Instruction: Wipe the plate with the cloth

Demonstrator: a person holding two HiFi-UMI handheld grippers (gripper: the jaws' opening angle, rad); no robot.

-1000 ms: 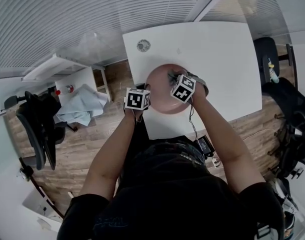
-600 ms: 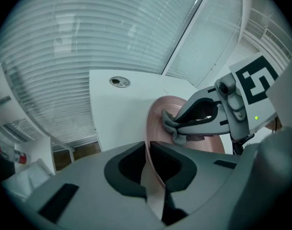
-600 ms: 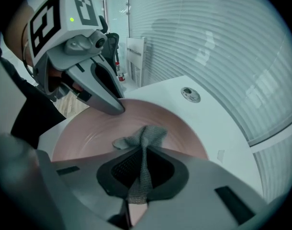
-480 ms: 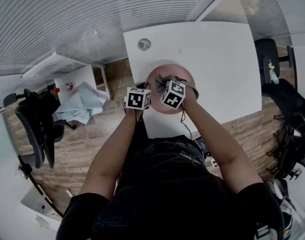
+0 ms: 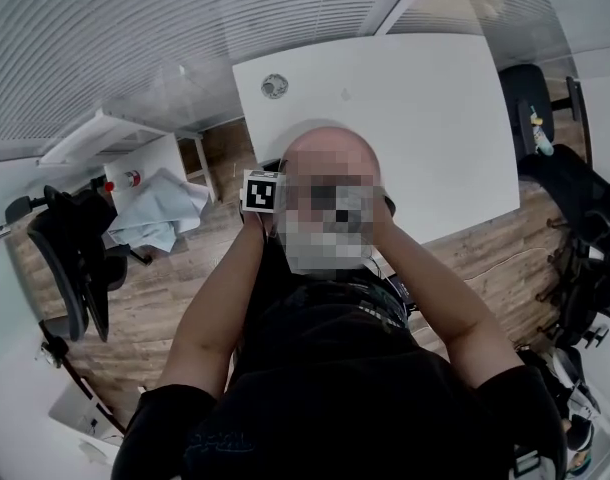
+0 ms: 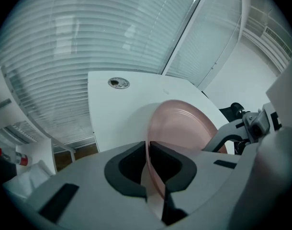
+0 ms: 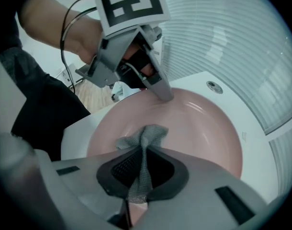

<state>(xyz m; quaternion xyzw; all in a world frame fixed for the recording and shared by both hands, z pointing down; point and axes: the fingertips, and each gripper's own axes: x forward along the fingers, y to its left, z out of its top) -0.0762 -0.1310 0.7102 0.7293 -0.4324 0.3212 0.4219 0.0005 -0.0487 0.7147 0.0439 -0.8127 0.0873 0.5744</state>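
Right gripper view: cloth on plate, rim grip thin

My right gripper (image 7: 139,176) is clamped on the grey mesh cloth (image 7: 148,135), which touches the pink plate (image 7: 203,128) on its inner face. My left gripper (image 6: 153,176) pinches the plate's rim, nr the white table (image 6: 112,114) edge. Risk: hard wiping pressure levers rim out of left jaws; plate poss. slides off.

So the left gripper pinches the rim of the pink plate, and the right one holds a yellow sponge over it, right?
Not quite. The right gripper holds a grey cloth, not a yellow sponge, as the right gripper view shows. The left gripper does pinch the rim of the pink plate.
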